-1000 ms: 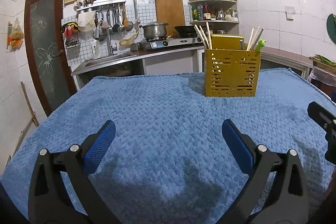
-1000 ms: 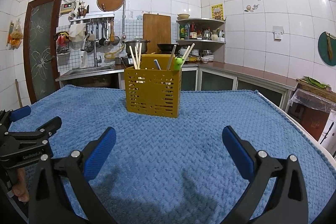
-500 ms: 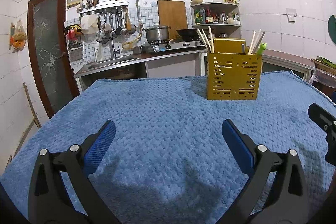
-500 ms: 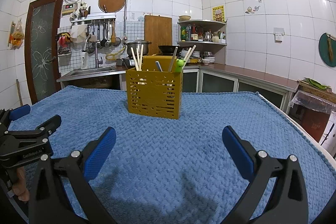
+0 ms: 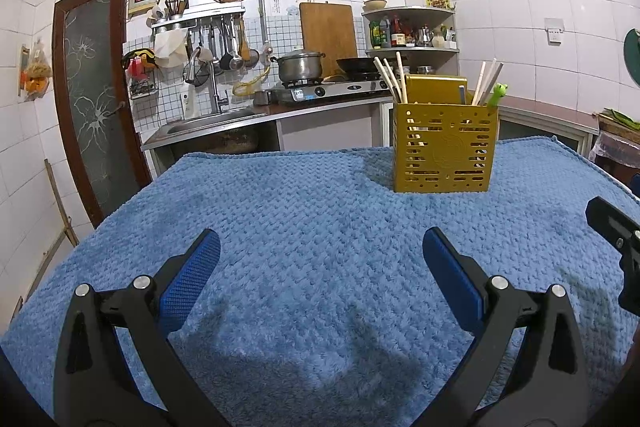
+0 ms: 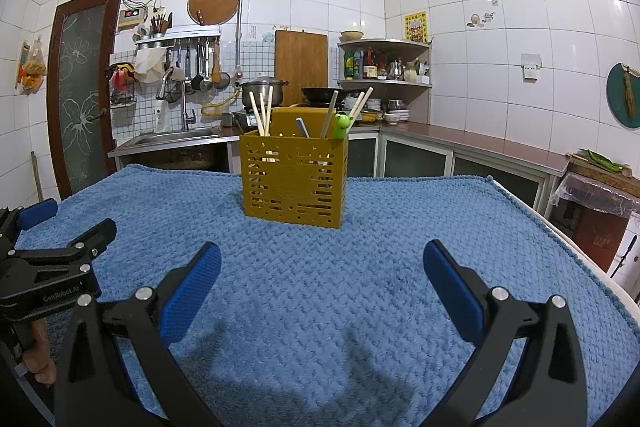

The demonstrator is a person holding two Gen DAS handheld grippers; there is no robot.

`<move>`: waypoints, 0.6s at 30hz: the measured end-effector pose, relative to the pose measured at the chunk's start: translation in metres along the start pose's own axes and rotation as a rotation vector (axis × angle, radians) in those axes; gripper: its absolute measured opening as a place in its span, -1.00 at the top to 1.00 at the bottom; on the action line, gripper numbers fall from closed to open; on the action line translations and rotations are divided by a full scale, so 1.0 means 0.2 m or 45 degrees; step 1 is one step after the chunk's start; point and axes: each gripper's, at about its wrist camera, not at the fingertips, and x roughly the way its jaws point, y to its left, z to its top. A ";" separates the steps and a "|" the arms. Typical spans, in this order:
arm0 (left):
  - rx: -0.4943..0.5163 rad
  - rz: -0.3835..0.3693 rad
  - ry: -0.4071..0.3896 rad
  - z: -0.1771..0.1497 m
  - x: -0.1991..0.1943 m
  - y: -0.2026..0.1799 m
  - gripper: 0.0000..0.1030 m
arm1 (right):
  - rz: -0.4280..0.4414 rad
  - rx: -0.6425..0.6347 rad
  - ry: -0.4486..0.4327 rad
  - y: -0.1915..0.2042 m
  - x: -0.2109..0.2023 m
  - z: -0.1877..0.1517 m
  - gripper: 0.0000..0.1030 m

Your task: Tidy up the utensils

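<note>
A yellow slotted utensil holder (image 5: 444,149) (image 6: 294,179) stands upright on the blue cloth (image 5: 320,227) (image 6: 360,247), far from both grippers. Pale chopsticks (image 5: 390,75) (image 6: 262,111) lean in its left compartment. More chopsticks and a green frog-headed utensil (image 5: 498,93) (image 6: 341,123) stand in its right one. My left gripper (image 5: 320,269) is open over bare cloth, nothing between its blue pads. My right gripper (image 6: 322,273) is open too and holds nothing. The left gripper (image 6: 48,255) also shows at the left edge of the right wrist view, a hand below it.
Behind the table run a sink (image 5: 208,121), a stove with a pot (image 5: 300,67) and a corner shelf of bottles (image 6: 380,63). A brown door (image 5: 88,87) is at the left. The table's right edge (image 6: 580,251) drops off beside a covered box (image 6: 600,195).
Both views have tilted up slightly, so the holder sits a little lower and farther in frame. The grippers stay open over the cloth.
</note>
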 end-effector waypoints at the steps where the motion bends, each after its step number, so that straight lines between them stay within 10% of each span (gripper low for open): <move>1: 0.000 0.001 -0.001 0.00 0.00 0.00 -0.90 | 0.000 0.000 0.000 0.00 0.00 0.00 -0.92; 18: -0.001 0.001 -0.002 0.00 0.00 0.00 -0.90 | -0.004 0.006 0.004 -0.01 0.01 0.00 -0.92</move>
